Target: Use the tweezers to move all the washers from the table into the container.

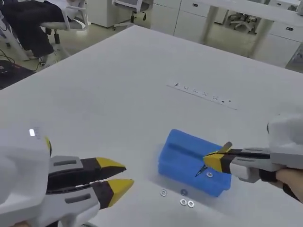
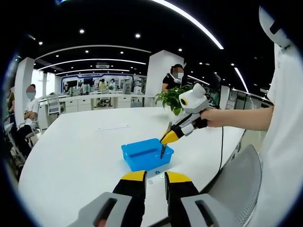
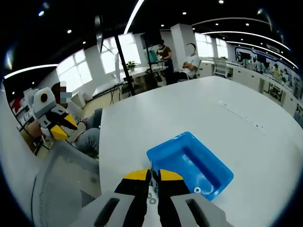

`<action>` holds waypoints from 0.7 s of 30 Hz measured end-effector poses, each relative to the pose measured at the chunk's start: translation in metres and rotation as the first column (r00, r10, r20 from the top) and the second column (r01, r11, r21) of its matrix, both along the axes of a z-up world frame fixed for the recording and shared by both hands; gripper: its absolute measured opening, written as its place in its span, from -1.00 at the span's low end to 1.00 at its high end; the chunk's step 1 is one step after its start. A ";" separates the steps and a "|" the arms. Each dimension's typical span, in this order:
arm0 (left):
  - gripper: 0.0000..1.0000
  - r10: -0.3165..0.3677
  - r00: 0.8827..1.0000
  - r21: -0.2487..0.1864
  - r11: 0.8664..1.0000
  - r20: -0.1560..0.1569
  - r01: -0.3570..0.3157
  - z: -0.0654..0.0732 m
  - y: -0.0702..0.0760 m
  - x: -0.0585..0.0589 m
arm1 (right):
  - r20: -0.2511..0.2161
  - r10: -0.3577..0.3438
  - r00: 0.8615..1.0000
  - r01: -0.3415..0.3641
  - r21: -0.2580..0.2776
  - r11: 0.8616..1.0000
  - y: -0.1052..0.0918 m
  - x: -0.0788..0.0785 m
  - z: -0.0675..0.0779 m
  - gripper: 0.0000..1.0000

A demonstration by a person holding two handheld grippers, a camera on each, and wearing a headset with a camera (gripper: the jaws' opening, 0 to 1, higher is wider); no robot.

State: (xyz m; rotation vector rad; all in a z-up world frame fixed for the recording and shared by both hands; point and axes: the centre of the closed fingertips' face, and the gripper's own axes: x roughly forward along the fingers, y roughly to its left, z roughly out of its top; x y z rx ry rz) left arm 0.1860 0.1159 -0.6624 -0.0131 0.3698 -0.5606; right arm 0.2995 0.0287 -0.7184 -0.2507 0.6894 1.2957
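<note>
Workbench scene, head view and both gripper views. On the right, right gripper (image 1: 213, 161) (image 3: 154, 174) with jaws squeezed together on the tweezers (image 1: 201, 171), dark tips slanting down beyond the jaw ends. Directly below and ahead of those jaws, the blue container (image 1: 189, 183) (image 3: 166, 143), open side up on the white table (image 1: 118, 94). Just under the tweezer tips, a single washer (image 1: 209, 175) (image 3: 197, 190), apparently on the container's near rim rather than its floor, though too small to settle. Below and to the left of the right gripper, on the table just in front of the container wall, the loose washers (image 1: 183, 202), a small scatter, two of them almost touching. Left gripper (image 1: 127, 174) (image 2: 155, 176) low and well apart from the right one, jaws a narrow gap apart with nothing between them, yellow tips aimed toward the container (image 2: 137, 163) and the scatter ahead. Seen from the left gripper, the right gripper (image 2: 169, 137) above the container's far side, tweezers (image 2: 162, 151) pointing down into it. Beyond both grippers, a strip of sockets (image 1: 203, 94) set flat in the table.
</note>
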 end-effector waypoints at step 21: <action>0.98 0.081 0.997 -0.024 0.996 -0.012 -0.081 0.008 0.014 -0.003 | -0.001 -0.040 0.999 0.040 -0.093 0.995 -0.016 -0.008 -0.050 -0.95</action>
